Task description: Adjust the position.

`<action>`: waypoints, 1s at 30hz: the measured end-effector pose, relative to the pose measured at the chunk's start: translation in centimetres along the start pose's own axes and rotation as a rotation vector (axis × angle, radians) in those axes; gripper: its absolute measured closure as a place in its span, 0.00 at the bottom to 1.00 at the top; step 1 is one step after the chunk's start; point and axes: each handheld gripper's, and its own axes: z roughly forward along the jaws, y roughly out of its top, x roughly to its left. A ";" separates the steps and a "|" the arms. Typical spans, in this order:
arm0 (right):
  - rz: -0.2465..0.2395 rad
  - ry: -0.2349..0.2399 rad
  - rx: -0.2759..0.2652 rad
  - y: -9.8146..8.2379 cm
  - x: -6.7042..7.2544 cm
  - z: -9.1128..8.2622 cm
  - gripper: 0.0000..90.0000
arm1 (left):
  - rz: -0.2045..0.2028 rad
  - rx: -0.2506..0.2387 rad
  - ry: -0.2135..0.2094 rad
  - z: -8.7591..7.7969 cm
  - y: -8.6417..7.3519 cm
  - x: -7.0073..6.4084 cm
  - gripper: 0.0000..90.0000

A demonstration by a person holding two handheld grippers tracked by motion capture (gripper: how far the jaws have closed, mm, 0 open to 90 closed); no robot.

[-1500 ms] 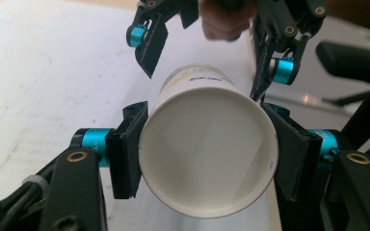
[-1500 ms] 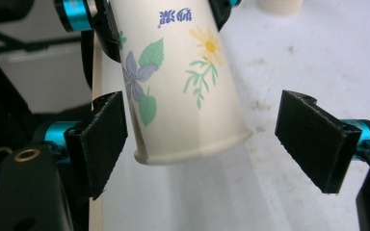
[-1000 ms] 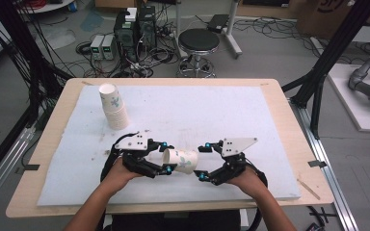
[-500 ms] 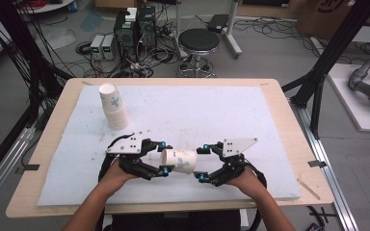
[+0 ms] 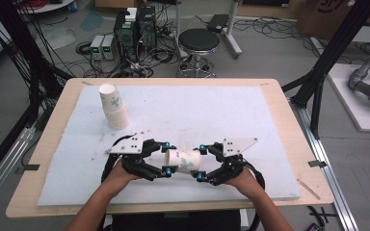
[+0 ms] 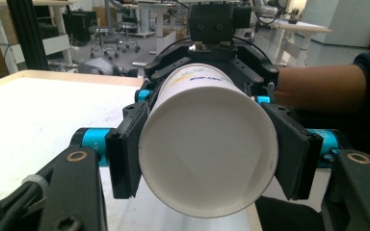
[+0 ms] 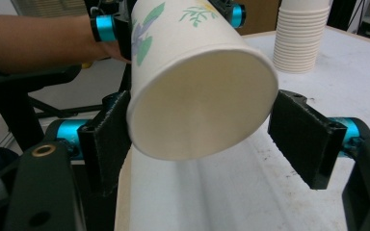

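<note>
High view: left gripper (image 5: pixel 166 160) clamps the seemingly empty paper cup (image 5: pixel 183 160); right gripper (image 5: pixel 201 162) closing, one pad apart.

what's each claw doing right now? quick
Left claw: shut on the paper cup, pads pressing both sides.
Right claw: open, jaws have just been closing around the cup's other end; one pad is clear of it.

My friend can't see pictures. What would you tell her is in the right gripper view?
A white paper cup with green leaf prints lies sideways, its end facing the camera between the right gripper's two black fingers, which have just been closing around it. Behind it, a tall stack of cups stands on the white table.
</note>
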 end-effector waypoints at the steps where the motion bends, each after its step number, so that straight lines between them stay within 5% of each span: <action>1: 0.002 0.005 -0.008 0.0 0.0 -0.1 0.30 | -0.007 -0.010 0.000 0.0 0.0 0.0 0.41; 8: 0.049 0.034 -0.100 0.0 -0.3 -0.5 0.34 | -0.051 -0.067 -0.005 -0.1 -0.6 0.2 0.41; 14: 0.058 0.032 -0.083 0.0 -0.4 -0.6 0.39 | -0.062 -0.048 0.003 -0.1 -0.9 0.2 0.41; 16: 0.058 0.033 -0.081 0.0 -0.5 -0.5 0.39 | -0.080 -0.028 0.012 0.0 -0.9 0.1 0.40; 18: 0.059 0.029 -0.071 0.0 -0.5 -0.5 0.39 | -0.098 -0.004 0.029 0.1 -0.8 0.1 0.26; 20: 0.063 0.025 -0.048 0.0 -0.5 -0.6 0.39 | -0.134 0.083 0.079 0.2 -0.6 0.0 0.15; 25: 0.050 -0.006 0.019 0.2 -0.7 -0.7 0.38 | -0.106 0.145 0.106 0.0 0.0 -0.2 0.15; 27: 0.038 -0.016 0.086 0.3 -0.8 -0.6 0.38 | -0.092 0.176 0.115 0.0 0.4 -0.3 0.15; 30: 0.028 -0.021 0.141 0.6 -0.8 -0.3 0.38 | -0.080 0.254 0.132 0.2 0.8 -0.2 0.15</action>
